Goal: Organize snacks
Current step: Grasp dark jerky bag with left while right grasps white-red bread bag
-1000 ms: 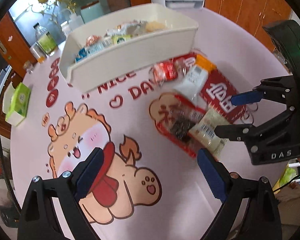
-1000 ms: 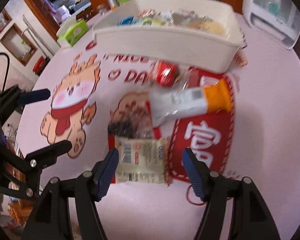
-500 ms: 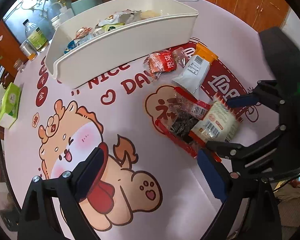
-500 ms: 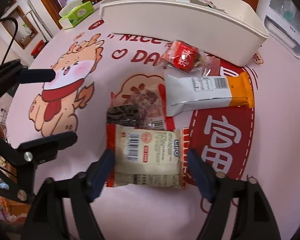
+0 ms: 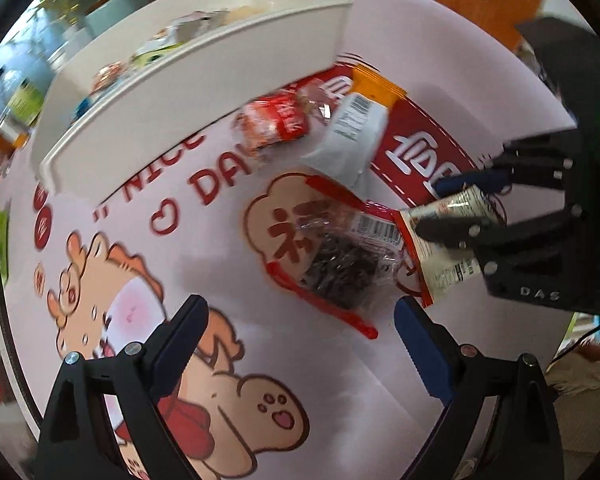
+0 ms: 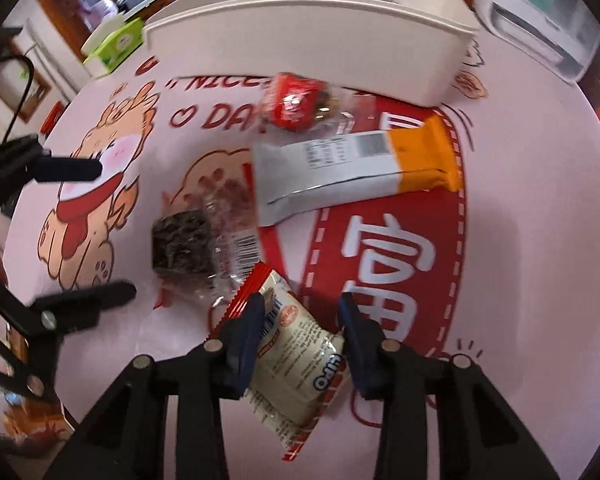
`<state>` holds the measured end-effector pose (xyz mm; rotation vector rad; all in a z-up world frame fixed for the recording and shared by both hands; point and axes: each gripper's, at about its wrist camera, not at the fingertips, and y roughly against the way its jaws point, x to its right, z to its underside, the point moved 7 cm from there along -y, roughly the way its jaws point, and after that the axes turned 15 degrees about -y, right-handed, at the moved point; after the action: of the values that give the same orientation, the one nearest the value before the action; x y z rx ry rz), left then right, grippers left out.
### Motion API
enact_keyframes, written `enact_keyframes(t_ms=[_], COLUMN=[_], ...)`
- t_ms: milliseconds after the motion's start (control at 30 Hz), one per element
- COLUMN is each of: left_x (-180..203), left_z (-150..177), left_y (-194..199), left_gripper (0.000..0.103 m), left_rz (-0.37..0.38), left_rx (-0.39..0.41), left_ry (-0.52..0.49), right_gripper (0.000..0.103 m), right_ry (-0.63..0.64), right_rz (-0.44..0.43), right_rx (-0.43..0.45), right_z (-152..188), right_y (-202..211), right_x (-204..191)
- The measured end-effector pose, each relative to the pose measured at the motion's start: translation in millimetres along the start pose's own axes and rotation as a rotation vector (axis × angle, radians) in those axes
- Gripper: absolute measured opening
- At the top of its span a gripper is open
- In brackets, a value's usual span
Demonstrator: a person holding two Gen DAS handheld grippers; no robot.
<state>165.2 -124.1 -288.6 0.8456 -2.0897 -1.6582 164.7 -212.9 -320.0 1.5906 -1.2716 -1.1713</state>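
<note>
Right wrist view: right tongs [image 6: 302, 312] just closing onto cream packet [image 6: 296, 360], left tongs [image 5: 300, 320] apart, dark-snack bag [image 6: 196, 240] alongside.

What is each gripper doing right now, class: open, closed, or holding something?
Left gripper: open, nothing between its fingers.
Right gripper: jaws have just been closing, now gripping the cream snack packet with red edges.

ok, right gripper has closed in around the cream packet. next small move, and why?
Probably lift: the right gripper has just been closing, the cream packet sits tilted between its fingers, one end already raised. Then carry it toward the white bin, where other snacks lie. The left gripper is open, holding nothing.
</note>
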Motion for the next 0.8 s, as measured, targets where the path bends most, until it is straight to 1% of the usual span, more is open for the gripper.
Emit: enact_keyframes(t_ms=[133, 233, 267, 333, 367, 400, 467, 500, 533, 567, 600, 667, 800], left_x=[4.5, 2.2, 1.8, 2.0, 1.2, 0.2, -2.3, -4.2, -5.9, -6.9, -7.0, -7.4, -0.9], left_z=[-10.0, -13.4, -13.5, -13.6, -13.6, -13.4, -12.0, -11.1, -8.5, -6.1, -3.8, 3.9, 14.4], left_y=[-15.2, -28.7, -32.6, -36.3, -36.2, -35.6, -33.7, -32.7, -32.3, -31.9, -31.0, -26.5, -12.0], left_gripper=[0.094, 0.093, 0.092, 0.072, 0.066, 0.053, 0.033, 0.03, 0.03, 0.03, 0.03, 0.03, 0.03], left_rz=[0.019, 0.047, 0.063, 0.101, 0.09, 0.066, 0.079, 0.082, 0.082, 0.07, 0.059, 0.041, 0.032], left_rx=[-0.028, -0.062, -0.073, -0.076, -0.073, -0.073, -0.065, -0.062, -0.065, -0.067, -0.067, -0.063, -0.042], left_ry=[-0.043, -0.037, -0.032, -0.019, -0.021, -0.031, -0.014, 0.003, 0.02, 0.035, 0.043, 0.063, 0.115], right_gripper=[0.036, 0.035, 0.035, 0.034, 0.034, 0.033, 0.028, 0.024, 0.018, 0.016, 0.011, 0.01, 0.008], right_ry=[-0.023, -0.026, -0.03, -0.039, -0.044, -0.05, -0.059, -0.063, -0.067, -0.07, -0.073, -0.075, -0.076], right_rz=[-0.011, -0.011, -0.012, -0.016, -0.018, -0.02, -0.023, -0.026, -0.029, -0.03, -0.031, -0.033, -0.032], right_rx=[-0.002, -0.001, -0.001, -0.002, -0.002, -0.003, 0.001, 0.004, 0.007, 0.009, 0.006, 0.003, 0.004], right_z=[-1.1, -0.3, -1.5, -2.2, -3.6, -3.7, -4.2, -4.8, -5.3, -5.7, -5.8, -4.1, -2.0], right_y=[1.8, 2.9, 3.7, 4.1, 3.0, 3.5, 5.1, 6.7, 8.2, 9.3, 9.8, 10.5, 12.4], right_x=[6.5, 9.1, 10.1, 10.7, 8.4, 9.5, 10.5, 11.3, 11.8, 12.0, 12.4, 13.1, 9.6])
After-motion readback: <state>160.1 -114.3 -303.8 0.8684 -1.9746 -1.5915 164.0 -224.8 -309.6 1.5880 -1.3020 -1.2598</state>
